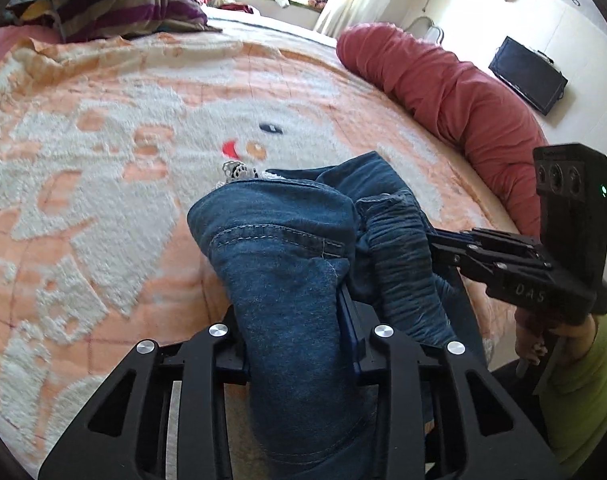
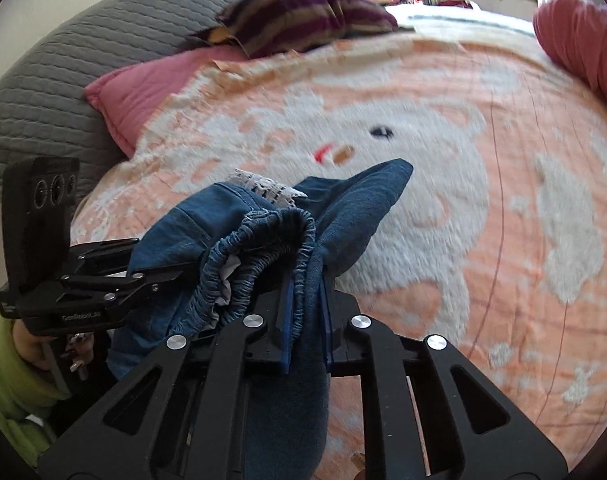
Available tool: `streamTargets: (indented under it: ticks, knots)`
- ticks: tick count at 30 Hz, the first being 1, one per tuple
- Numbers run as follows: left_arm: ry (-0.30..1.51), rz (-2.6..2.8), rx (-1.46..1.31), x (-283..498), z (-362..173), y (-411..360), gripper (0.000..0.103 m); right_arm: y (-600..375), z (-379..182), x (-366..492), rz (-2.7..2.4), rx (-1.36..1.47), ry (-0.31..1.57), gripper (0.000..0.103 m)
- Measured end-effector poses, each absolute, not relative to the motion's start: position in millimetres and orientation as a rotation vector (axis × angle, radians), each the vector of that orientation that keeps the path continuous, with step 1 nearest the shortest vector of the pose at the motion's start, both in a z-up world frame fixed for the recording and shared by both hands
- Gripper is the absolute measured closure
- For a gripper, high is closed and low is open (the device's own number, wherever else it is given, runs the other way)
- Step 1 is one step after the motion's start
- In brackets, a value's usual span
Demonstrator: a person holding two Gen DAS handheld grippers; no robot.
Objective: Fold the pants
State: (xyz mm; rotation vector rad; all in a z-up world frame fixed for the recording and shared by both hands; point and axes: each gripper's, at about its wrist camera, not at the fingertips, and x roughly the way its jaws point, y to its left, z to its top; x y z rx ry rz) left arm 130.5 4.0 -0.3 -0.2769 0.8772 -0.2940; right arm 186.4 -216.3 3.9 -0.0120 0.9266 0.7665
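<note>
Blue denim pants [image 1: 275, 240] hang bunched above the bed, held at two places. My left gripper [image 1: 299, 320] is shut on a thick wad of the denim, which fills the gap between its fingers. My right gripper [image 2: 305, 320] is shut on the elastic waistband [image 2: 263, 240], with the cloth pinched between its blue pads [image 2: 284, 320]. In the left wrist view the right gripper [image 1: 435, 240] bites the gathered waistband from the right. In the right wrist view the left gripper [image 2: 171, 272] reaches in from the left. A scrap of white lace [image 2: 263, 186] peeks out at the pants' top.
An orange and white snowman blanket [image 1: 103, 152] covers the bed. A red bolster [image 1: 455, 92] lies along its right edge. A striped pillow [image 2: 299, 12], a pink pillow [image 2: 143, 88] and a grey quilted headboard [image 2: 63, 60] are at the far end. A green sleeve [image 1: 583, 392] is at the right.
</note>
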Motion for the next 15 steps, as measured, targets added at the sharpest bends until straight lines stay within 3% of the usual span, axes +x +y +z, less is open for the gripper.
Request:
streamTargets:
  ticks: [15]
  knots:
    - [0.802,-0.158,-0.252,179,24,39,0.072,-163,25,242,0.771,-0.044,0.843,0.097]
